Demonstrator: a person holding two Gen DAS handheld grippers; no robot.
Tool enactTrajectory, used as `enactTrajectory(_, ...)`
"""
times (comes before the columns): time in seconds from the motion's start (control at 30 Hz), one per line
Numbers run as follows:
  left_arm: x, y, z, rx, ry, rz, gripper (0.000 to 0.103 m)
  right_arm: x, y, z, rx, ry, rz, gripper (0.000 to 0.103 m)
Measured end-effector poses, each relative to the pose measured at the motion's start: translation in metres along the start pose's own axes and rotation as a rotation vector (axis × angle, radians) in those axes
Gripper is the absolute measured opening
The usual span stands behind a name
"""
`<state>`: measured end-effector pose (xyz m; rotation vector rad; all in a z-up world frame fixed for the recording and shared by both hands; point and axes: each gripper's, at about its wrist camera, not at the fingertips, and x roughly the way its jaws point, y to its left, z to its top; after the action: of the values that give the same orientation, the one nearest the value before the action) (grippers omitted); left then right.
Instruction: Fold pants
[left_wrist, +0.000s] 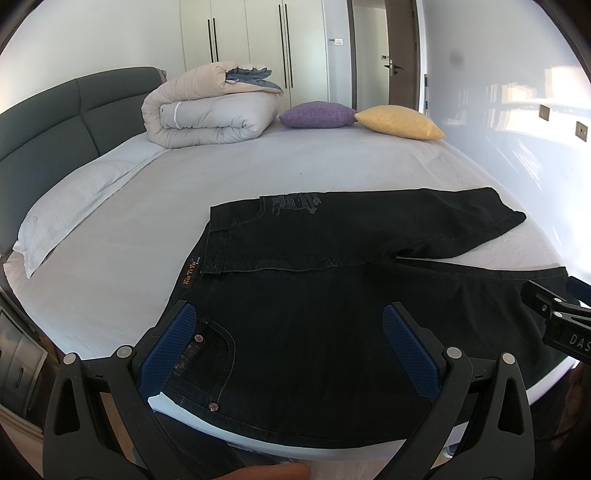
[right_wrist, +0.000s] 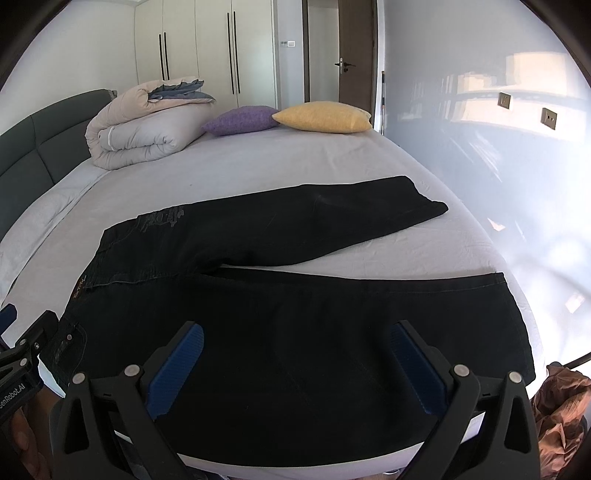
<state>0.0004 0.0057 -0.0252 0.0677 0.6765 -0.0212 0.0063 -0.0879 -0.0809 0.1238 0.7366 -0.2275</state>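
Note:
Black jeans (left_wrist: 332, 295) lie flat on the bed, waistband to the left, both legs spread to the right. They show in the right wrist view (right_wrist: 295, 314) too. My left gripper (left_wrist: 290, 314) is open above the near hip and front pocket, holding nothing. My right gripper (right_wrist: 295, 332) is open above the near leg, holding nothing. The far leg (right_wrist: 351, 206) angles away toward the right edge. The right gripper's body shows at the right edge of the left wrist view (left_wrist: 561, 317).
The bed sheet (left_wrist: 295, 162) is light grey. A folded duvet (left_wrist: 210, 110), a purple cushion (left_wrist: 317, 114) and a yellow cushion (left_wrist: 399, 122) lie at the far side. A white pillow (left_wrist: 66, 210) lies left by the dark headboard (left_wrist: 55, 114). A wall runs along the right.

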Motion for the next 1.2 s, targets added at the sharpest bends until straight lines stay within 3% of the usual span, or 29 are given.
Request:
enactTrajectory(0.37, 0.006, 0.002, 0.002, -0.01, 0.012, 0.003, 0.103, 0.002, 0.002, -0.001, -0.003, 0.009, 0.002, 0.103)
enactTrajectory(0.7, 0.016, -0.001, 0.002, 0.05, -0.017, 0.014, 0.103, 0.018, 0.0, 0.006, -0.019, 0.042, 0.033, 0.103)
enactTrajectory(0.83, 0.039, 0.014, 0.014, 0.045, -0.008, -0.041, 0.103, 0.035, -0.001, 0.018, -0.036, 0.063, 0.096, 0.103)
enactTrajectory(1.0, 0.094, 0.034, 0.04, 0.061, 0.105, -0.144, 0.103, 0.058, 0.003, 0.05, -0.087, 0.047, 0.214, 0.103)
enactTrajectory(1.13, 0.123, 0.037, 0.058, 0.133, 0.137, -0.114, 0.103, 0.083, 0.013, 0.08, -0.181, 0.027, 0.288, 0.103)
enactTrajectory(1.2, 0.144, 0.044, 0.075, 0.131, 0.175, -0.149, 0.103, 0.096, 0.017, 0.093, -0.22, 0.031, 0.343, 0.103)
